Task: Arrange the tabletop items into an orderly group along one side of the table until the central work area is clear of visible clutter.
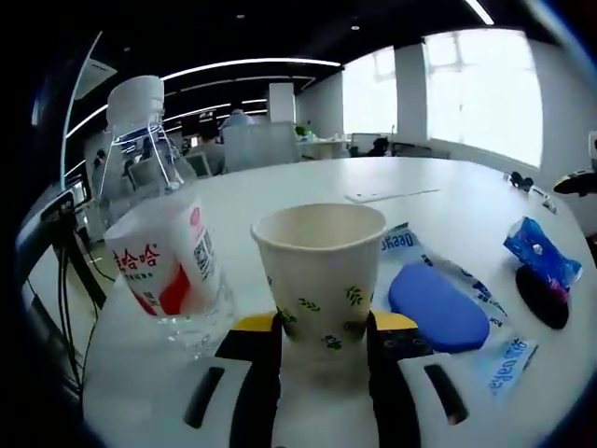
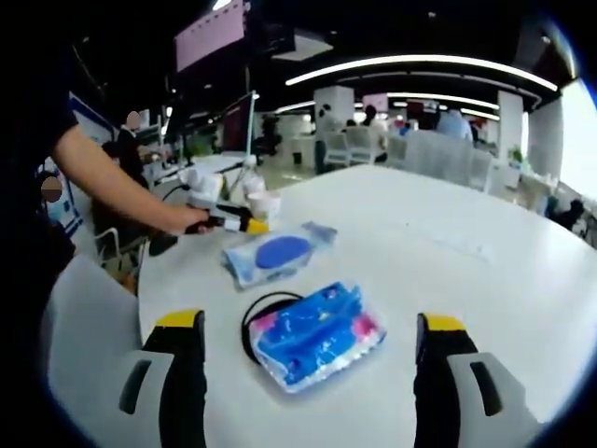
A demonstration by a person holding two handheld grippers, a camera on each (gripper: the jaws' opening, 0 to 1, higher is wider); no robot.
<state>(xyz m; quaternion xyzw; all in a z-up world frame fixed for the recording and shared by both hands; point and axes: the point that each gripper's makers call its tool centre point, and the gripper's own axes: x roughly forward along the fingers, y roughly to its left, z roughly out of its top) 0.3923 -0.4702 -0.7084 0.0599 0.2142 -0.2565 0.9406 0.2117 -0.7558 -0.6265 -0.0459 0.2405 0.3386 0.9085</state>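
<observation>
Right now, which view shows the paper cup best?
The left gripper view: the paper cup stands upright, close, between the left gripper jaws, its leaf print readable. In the right gripper view the paper cup is small and distant, at the tip of the left gripper.

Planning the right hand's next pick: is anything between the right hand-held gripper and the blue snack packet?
Nothing visible. The right hand-held gripper is open, and the blue snack packet lies on the table between its jaws, atop a black ring.

Paper cup (image 1: 322,275) between left gripper (image 1: 325,336) fingers
</observation>
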